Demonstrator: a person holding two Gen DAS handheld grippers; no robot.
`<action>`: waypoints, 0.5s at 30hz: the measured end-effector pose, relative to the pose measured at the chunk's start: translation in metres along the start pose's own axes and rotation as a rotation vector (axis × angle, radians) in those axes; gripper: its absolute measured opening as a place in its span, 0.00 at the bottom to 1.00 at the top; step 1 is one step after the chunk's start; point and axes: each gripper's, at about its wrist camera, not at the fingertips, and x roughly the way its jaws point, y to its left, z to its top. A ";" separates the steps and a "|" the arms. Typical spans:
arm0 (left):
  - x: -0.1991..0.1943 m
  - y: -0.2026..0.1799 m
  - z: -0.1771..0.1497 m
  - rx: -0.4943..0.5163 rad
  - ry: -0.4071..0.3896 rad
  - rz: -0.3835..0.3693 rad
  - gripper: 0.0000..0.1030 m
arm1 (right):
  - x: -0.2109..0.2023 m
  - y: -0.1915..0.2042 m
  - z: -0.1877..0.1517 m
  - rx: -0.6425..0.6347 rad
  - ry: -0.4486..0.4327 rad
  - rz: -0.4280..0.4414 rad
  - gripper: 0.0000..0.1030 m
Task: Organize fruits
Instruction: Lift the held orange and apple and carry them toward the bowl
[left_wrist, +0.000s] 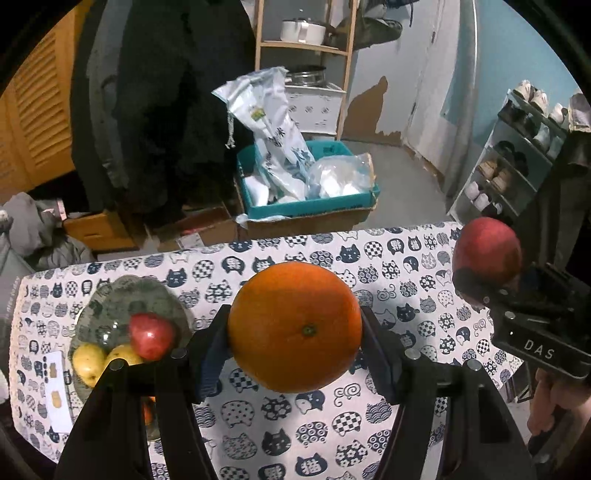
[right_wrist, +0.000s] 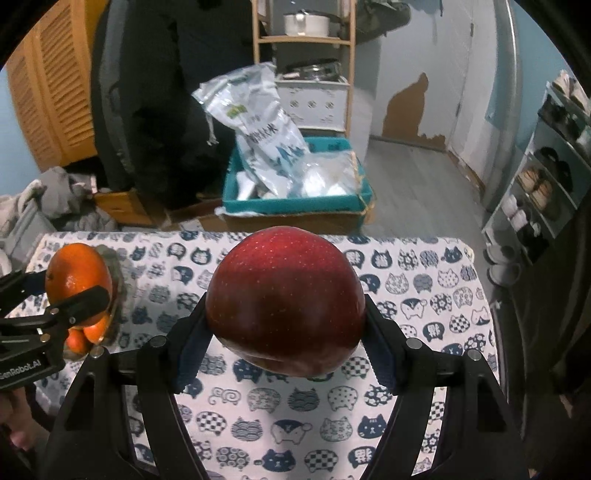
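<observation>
My left gripper (left_wrist: 294, 334) is shut on a large orange (left_wrist: 294, 326) and holds it above the cat-print tablecloth (left_wrist: 295, 424). My right gripper (right_wrist: 286, 317) is shut on a big red apple (right_wrist: 286, 299), also held above the cloth. The apple shows at the right in the left wrist view (left_wrist: 485, 251). The orange shows at the left in the right wrist view (right_wrist: 77, 273). A glass plate (left_wrist: 107, 314) at the left of the table holds a small red apple (left_wrist: 151, 336) and two yellow fruits (left_wrist: 88, 362). Small orange fruits (right_wrist: 88, 332) lie there too.
A white card (left_wrist: 55, 387) lies at the table's left edge. Beyond the far edge, a teal box (left_wrist: 306, 192) with plastic bags stands on the floor. A wooden shelf (left_wrist: 303, 48) stands behind it. A shoe rack (left_wrist: 517, 155) stands at the right.
</observation>
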 end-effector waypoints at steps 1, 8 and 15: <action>-0.004 0.004 0.000 -0.005 -0.006 0.002 0.66 | -0.003 0.004 0.001 -0.005 -0.006 0.007 0.73; -0.023 0.026 -0.004 -0.030 -0.035 0.027 0.66 | -0.014 0.031 0.008 -0.039 -0.033 0.051 0.73; -0.039 0.051 -0.006 -0.057 -0.066 0.061 0.66 | -0.020 0.061 0.016 -0.075 -0.050 0.088 0.73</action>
